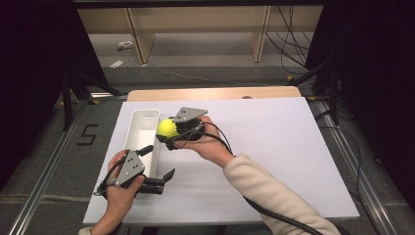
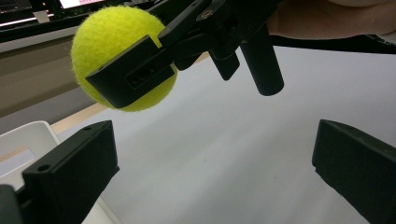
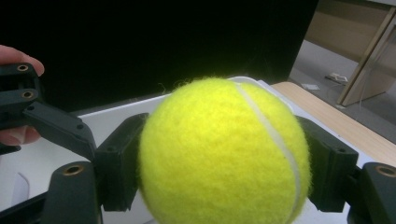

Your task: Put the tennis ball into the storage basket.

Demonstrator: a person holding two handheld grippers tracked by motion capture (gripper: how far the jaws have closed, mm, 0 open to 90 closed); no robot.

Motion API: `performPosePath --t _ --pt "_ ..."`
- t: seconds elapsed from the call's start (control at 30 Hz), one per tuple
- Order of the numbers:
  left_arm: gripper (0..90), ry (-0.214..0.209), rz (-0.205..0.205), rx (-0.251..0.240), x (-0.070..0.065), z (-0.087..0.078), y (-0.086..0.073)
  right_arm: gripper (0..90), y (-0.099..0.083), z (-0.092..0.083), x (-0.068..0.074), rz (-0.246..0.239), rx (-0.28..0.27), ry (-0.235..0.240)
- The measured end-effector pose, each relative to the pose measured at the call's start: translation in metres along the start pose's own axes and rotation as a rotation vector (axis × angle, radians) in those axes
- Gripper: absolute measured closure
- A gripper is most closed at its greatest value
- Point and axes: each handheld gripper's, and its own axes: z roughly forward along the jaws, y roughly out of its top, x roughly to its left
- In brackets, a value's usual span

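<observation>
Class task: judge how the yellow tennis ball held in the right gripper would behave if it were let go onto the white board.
The tennis ball is round, so it would probably roll. Its fuzzy felt likely helps the right gripper hold it without slipping. It looks light and unlikely to break.

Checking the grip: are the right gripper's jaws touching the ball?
Touching. The right gripper view shows the right gripper with both jaws pressed against the ball.

Table (image 1: pixel 274 147) evenly bright, soft shadows; surroundings dark. Ball (image 3: pixel 224 154) sharp, slightly glaring up close; backgrounds blurred in gripper views.
</observation>
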Motion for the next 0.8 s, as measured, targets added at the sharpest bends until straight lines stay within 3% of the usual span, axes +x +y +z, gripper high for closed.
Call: performPosePath --t 0.8 --pt "0.0 0.000 -0.001 0.000 -0.0007 0.0002 0.0000 26.7 0.0048 0.0074 -0.0035 0.000 0.004 -0.005"
